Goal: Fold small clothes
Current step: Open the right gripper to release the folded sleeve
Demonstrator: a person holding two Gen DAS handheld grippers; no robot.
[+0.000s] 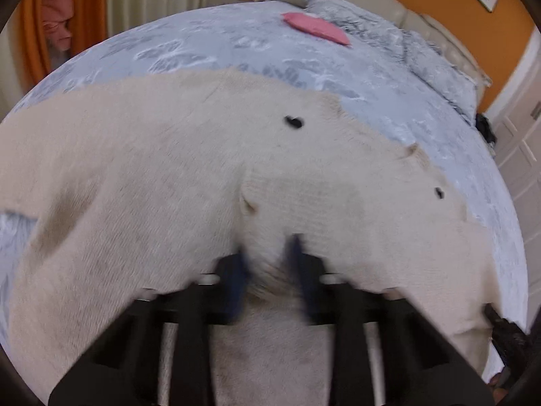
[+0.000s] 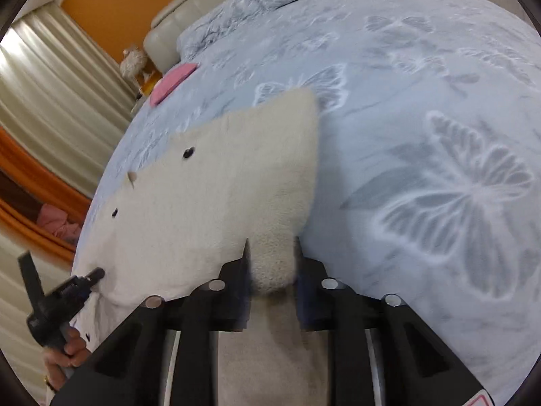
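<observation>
A cream knit garment (image 1: 152, 155) with small black buttons (image 1: 293, 121) lies spread on the bed. My left gripper (image 1: 270, 257) is shut on a bunched fold of its near edge, and the cloth bulges up between the dark fingers. In the right wrist view the same cream garment (image 2: 216, 196) runs off to the left. My right gripper (image 2: 272, 253) is shut on its near right corner, with a thick roll of fabric pinched between the pads. A person's hand (image 2: 67, 348) holds the other gripper at the garment's far left edge.
The bed cover (image 2: 439, 169) is pale blue with a butterfly print, and it lies bare to the right of the garment. A folded pink item (image 1: 318, 28) sits further up the bed, below rumpled pillows (image 1: 389, 34). Curtains (image 2: 50, 94) and an orange wall stand beyond.
</observation>
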